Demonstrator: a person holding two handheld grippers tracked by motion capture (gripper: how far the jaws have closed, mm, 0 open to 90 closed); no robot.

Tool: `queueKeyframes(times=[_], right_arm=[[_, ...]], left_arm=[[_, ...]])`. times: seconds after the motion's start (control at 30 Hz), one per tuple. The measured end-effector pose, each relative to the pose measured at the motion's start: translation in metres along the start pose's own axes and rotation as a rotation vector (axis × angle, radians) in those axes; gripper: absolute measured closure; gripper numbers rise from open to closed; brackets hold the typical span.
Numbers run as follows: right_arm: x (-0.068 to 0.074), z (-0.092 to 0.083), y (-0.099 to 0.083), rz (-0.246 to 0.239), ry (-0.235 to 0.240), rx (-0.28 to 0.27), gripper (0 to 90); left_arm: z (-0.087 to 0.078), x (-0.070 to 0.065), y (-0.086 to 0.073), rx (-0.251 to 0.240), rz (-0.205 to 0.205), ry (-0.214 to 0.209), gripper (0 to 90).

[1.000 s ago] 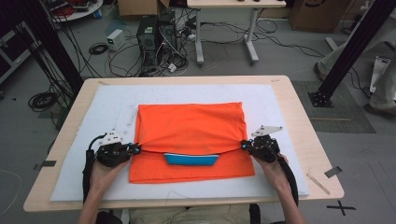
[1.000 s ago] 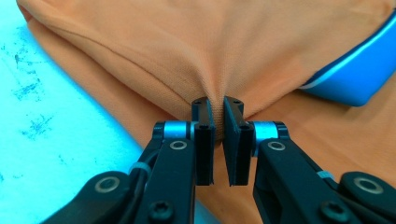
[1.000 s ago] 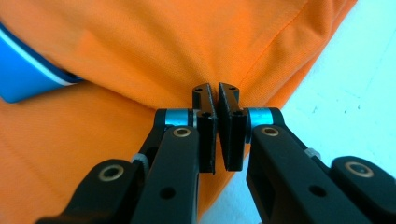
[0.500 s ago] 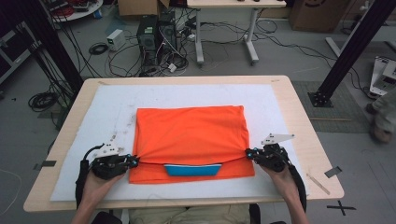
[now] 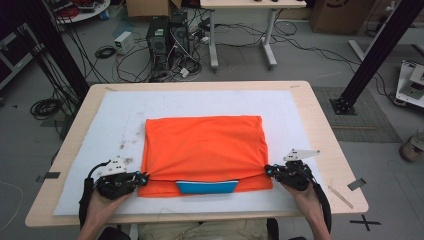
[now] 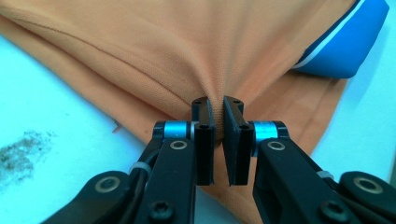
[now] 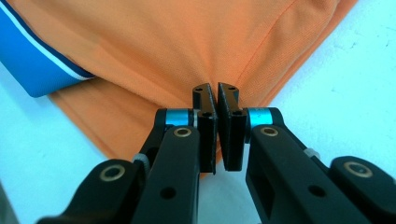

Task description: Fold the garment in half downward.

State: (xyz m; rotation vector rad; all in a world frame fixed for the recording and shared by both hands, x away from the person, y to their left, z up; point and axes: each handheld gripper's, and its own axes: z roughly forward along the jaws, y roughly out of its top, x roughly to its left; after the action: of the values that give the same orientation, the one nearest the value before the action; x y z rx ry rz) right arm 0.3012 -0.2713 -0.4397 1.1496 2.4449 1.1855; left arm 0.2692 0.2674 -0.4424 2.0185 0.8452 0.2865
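Orange knit fabric, a folded polo-type shirt (image 5: 202, 147), lies flat on the white sheet (image 5: 120, 112) that covers the pale wooden desk (image 5: 320, 120), its long sides running parallel to the desk's near and far edges. It sits around the middle of the sheet, reaching closer to the near edge than to the far one. A blue collar with a thin white stripe (image 5: 206, 187) peeks out from under the top layer at the middle of the shirt's near side.

Both tongs are pressed together on the cloth. The left gripper (image 5: 141, 178), close to the desk's near left corner, pinches the top layer of the shirt at its near left corner; in the left gripper view (image 6: 218, 114) the fabric gathers into creases that run into the narrow slit between the two black jaws. The right gripper (image 5: 268, 170), towards the near right corner of the desk, pinches the matching near right corner of that layer, and the right gripper view (image 7: 217, 100) shows the cloth drawn to a point between its nearly touching jaws. The pinched layer stretches in a shallow arc between the two grippers, above the lower layer and the collar.
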Motion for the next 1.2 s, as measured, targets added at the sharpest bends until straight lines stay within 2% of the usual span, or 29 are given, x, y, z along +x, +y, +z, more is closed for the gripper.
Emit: queueKeyframes(times=[0.13,0.37,0.67,0.9,1.1,1.17,1.2], right_arm=[[0.002,-0.004,-0.005,-0.002,0.025,-0.008,87.8],[0.008,-0.008,-0.017,0.007,0.029,-0.014,88.0],[0.013,-0.015,-0.022,-0.009,0.038,-0.027,88.1],[0.016,-0.022,-0.028,-0.003,0.072,-0.025,88.1],[0.017,-0.022,-0.031,0.002,0.086,-0.019,88.0],[0.016,-0.021,-0.031,0.008,0.090,-0.019,82.6],[0.016,-0.021,-0.031,0.008,0.090,-0.019,82.6]], left_arm=[[-0.004,-0.003,-0.002,0.000,0.001,-0.011,83.4],[-0.007,-0.013,-0.013,-0.003,-0.005,-0.013,83.4],[-0.013,-0.019,-0.018,-0.004,-0.002,-0.029,83.5],[-0.017,-0.023,-0.024,0.009,-0.004,-0.057,83.5],[-0.015,-0.024,-0.027,0.025,-0.002,-0.060,83.3],[-0.016,-0.022,-0.027,0.009,-0.016,-0.067,79.6],[-0.016,-0.022,-0.027,0.009,-0.016,-0.067,74.7]])
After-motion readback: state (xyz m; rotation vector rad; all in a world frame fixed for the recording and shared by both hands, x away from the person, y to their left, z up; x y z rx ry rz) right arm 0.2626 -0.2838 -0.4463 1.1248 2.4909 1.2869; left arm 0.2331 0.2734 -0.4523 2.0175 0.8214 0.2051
